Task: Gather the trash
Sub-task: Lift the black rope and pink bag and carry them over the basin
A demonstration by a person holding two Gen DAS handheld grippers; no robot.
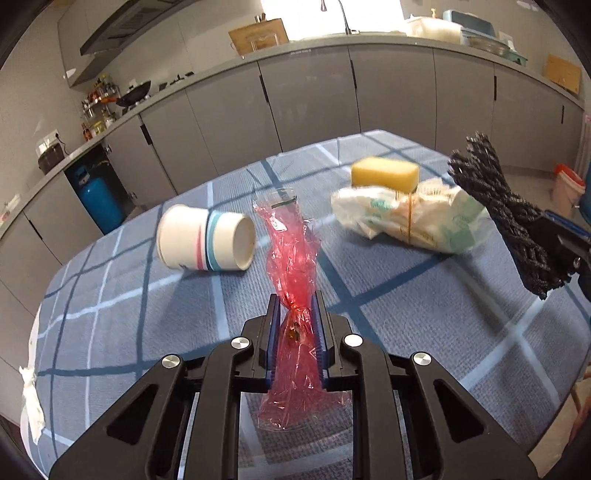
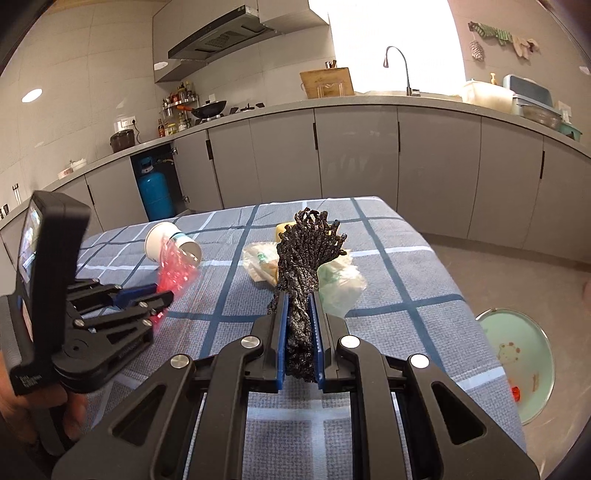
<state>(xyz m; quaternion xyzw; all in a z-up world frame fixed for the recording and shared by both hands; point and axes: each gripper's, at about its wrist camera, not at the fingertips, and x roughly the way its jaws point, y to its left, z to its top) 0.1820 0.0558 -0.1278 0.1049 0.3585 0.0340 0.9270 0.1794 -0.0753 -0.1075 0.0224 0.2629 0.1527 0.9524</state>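
— What sort of place is this?

— A home kitchen. Grey cabinets [image 2: 354, 147] run under a long countertop [image 2: 369, 99], with a range hood [image 2: 221, 35] above a black wok [image 2: 210, 107] on the hob.

— Anything else?

— A curved faucet [image 2: 397, 68] by the bright window, a wooden cutting board [image 2: 327, 83], a spice rack [image 2: 181, 99], and a blue gas cylinder [image 2: 155, 188] in an open cabinet. The dark pot [image 2: 121, 140] is possibly a rice cooker.

Open tablecloth [image 1: 424, 332] nearside — cup [image 1: 207, 242], wrapper pile [image 1: 410, 221] block beyond
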